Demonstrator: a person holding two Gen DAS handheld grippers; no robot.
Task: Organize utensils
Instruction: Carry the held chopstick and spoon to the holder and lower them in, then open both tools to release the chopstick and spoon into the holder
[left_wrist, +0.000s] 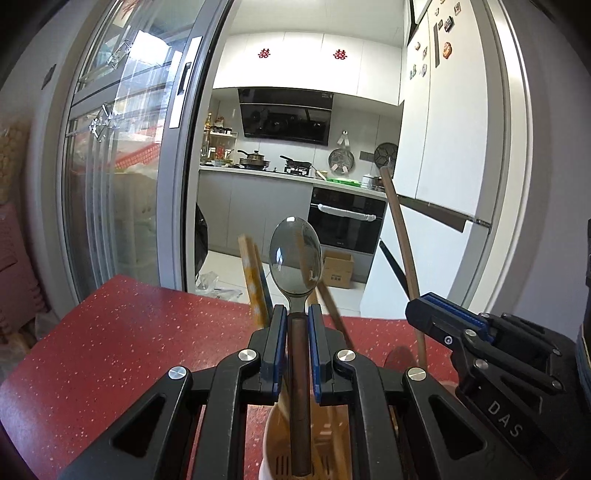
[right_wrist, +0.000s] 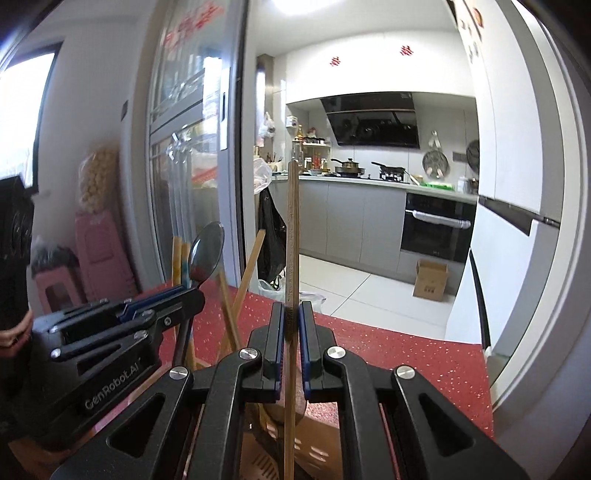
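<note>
- Metal spoon (left_wrist: 294, 258), bowl up, was pinched at the top of its brown handle by the left claw (left_wrist: 297, 314); the handle ran down between the pads toward a pale utensil holder (left_wrist: 273, 435) directly beneath.
- Right claw (right_wrist: 291, 314) was pressed together on a single wooden chopstick (right_wrist: 292, 229), held near upright, its lower end pointing into the slotted tan holder below that claw.
- Other chopsticks (left_wrist: 255, 280) already stood in the holder, leaning at different angles just behind the spoon.
- Holder sat on the red speckled table (left_wrist: 110, 332), close under both claws; its base was hidden by the claw frames.
- Handling, judged: spoon stiff and fairly light, polished bowl likely slippery, so the grip on the matte handle just below the bowl looked the safer place. Weight sits above the pads, so it may tip if the pinch slackens.
- Handling, judged: chopstick very light, stiff and thin; the grip was well below its middle, leaving a long free length above that could swing or pivot in the pads.
- Pose: both claws pointed slightly below level, side by side, the right one near the left's flank and seen angled in the left wrist view.
- Judgement: both utensils appeared partly lowered toward the holder; release not yet made.
- Person's hand barely visible at the left edge of the right wrist view.
</note>
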